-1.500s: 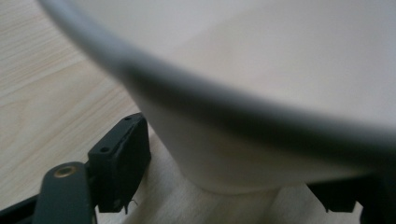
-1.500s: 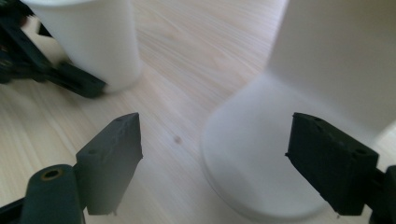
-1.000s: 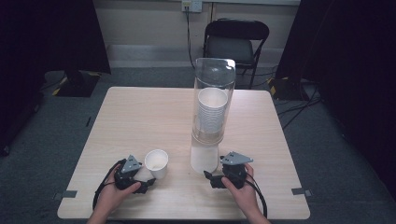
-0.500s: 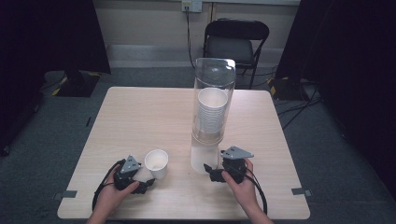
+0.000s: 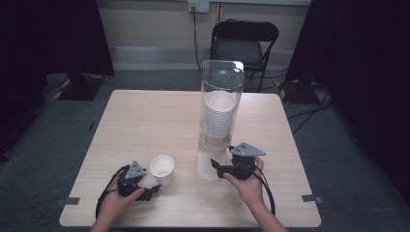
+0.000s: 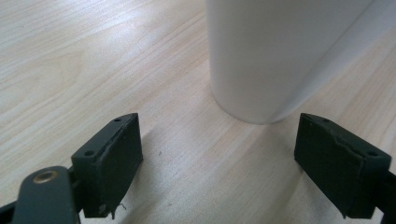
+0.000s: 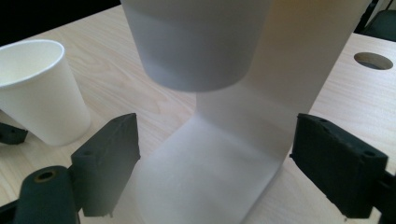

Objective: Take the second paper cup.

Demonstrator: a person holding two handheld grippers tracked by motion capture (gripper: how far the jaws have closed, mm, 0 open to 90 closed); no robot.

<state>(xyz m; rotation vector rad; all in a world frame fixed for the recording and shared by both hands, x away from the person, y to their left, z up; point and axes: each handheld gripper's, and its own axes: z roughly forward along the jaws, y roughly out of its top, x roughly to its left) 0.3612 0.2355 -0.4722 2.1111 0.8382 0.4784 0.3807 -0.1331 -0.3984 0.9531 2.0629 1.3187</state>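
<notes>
A tall clear tube dispenser (image 5: 220, 96) stands right of the table's middle and holds a stack of white paper cups (image 5: 218, 118). My right gripper (image 5: 216, 167) is open at the dispenser's foot. In the right gripper view its jaws straddle the frosted base (image 7: 219, 154), and the lowest cup (image 7: 196, 46) hangs just above them. A single white paper cup (image 5: 162, 169) stands upright near the front left. My left gripper (image 5: 154, 187) is open just in front of it, and in the left gripper view the cup's base (image 6: 275, 60) sits slightly beyond the left gripper (image 6: 219, 126).
The light wooden table (image 5: 145, 121) has free room at the back left. It has a round hole (image 7: 372, 60) near one corner. A black folding chair (image 5: 244, 43) stands behind the table. Cables trail from both grippers toward the front edge.
My right gripper has moved a little forward, closer to the dispenser's foot. The left gripper and the single cup have stayed in place.
</notes>
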